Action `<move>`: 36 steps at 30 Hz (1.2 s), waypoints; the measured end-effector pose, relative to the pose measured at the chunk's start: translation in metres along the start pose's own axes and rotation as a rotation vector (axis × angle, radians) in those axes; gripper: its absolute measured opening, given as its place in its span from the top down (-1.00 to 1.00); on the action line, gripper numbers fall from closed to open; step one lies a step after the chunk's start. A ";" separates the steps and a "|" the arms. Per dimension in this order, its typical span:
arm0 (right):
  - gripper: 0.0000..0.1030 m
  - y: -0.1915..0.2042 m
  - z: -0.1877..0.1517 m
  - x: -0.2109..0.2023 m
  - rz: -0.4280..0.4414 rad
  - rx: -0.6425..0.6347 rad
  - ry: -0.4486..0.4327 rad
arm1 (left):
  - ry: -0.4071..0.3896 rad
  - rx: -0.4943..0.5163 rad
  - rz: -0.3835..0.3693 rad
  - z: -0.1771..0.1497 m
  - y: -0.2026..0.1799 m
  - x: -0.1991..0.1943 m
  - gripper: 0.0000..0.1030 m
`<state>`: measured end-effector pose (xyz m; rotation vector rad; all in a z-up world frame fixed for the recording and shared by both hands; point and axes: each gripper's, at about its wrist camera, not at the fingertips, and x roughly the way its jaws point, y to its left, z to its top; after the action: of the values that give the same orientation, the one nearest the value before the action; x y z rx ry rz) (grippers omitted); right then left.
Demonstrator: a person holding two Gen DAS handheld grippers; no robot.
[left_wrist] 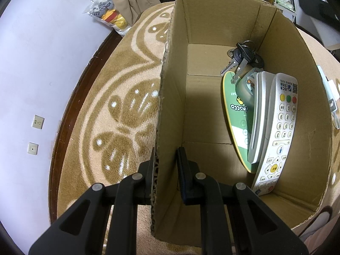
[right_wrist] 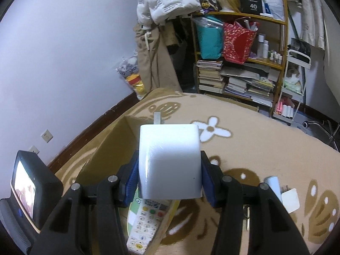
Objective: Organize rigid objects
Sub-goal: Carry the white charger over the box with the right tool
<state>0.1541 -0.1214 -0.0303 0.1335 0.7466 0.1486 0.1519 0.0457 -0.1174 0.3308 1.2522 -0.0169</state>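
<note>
My left gripper is shut on the left wall of an open cardboard box standing on the carpet. One finger is outside the wall and one inside. Against the box's right side lie a white remote, a second silver remote, a green oval card and a bunch of keys. My right gripper is shut on a white power adapter with a metal prong pointing forward. It hangs above the box, over the white remote.
A beige patterned carpet covers the floor. A small white square and a pale tube lie to the right. A cluttered shelf, hanging coats and a toy bag stand at the back wall.
</note>
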 end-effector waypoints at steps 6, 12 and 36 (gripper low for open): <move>-0.08 0.012 -0.007 0.002 0.005 -0.040 0.008 | 0.001 0.000 0.000 0.000 0.000 0.001 0.71; -0.08 0.016 -0.010 0.010 0.015 -0.037 0.028 | 0.002 -0.004 -0.003 0.000 0.000 0.001 0.70; -0.08 0.039 -0.020 0.041 -0.070 -0.159 0.087 | 0.009 -0.025 -0.033 0.002 0.008 0.003 0.68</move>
<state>0.1667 -0.0747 -0.0653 -0.0504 0.8217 0.1472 0.1560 0.0528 -0.1177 0.2889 1.2661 -0.0286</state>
